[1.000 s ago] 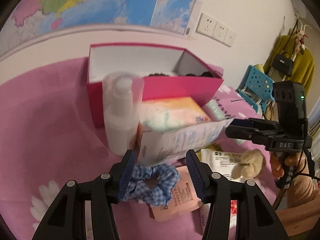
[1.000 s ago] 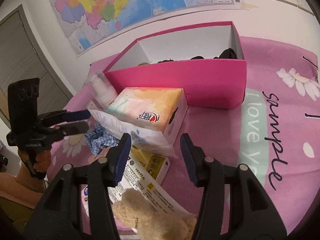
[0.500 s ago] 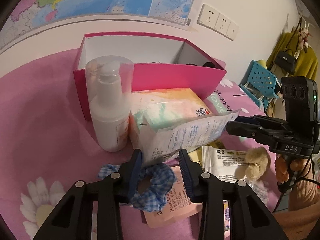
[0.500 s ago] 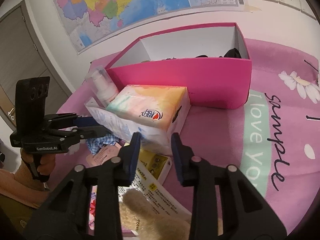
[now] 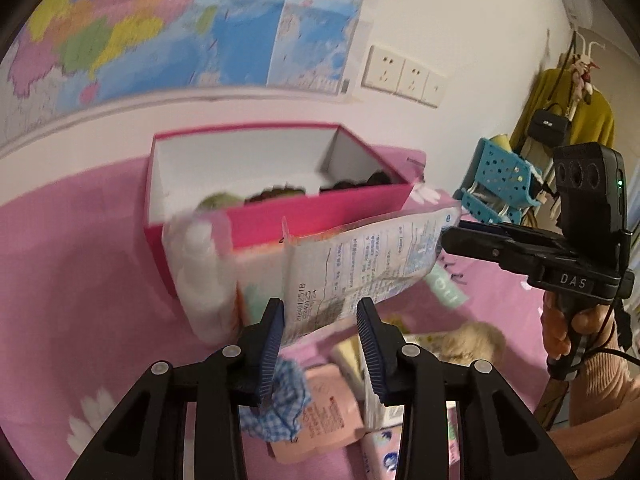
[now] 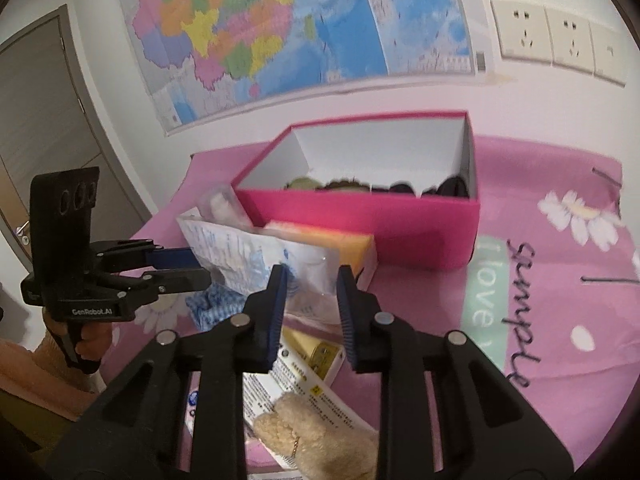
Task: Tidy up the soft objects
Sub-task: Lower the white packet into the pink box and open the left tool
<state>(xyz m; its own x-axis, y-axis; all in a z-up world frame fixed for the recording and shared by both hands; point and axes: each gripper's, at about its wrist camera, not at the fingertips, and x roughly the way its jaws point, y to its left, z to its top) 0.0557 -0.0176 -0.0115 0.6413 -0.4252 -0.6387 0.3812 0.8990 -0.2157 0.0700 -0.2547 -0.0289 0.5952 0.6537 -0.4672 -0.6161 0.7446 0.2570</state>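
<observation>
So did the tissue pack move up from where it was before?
Yes. The tissue pack has come up off the pink cloth, held at both ends, nearer the pink box's rim.

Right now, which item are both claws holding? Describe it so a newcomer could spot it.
Start at the pink box on the pink cloth. In front of it, the soft plastic pack stretches between left claw and right claw. Only it is translucent with blue print.

"das" on the right tool point(image 5: 573, 281), "genrobot.ai" on the left tool point(image 6: 97, 311), "i love" and "simple" on the pink cloth point(image 6: 560, 300)
</observation>
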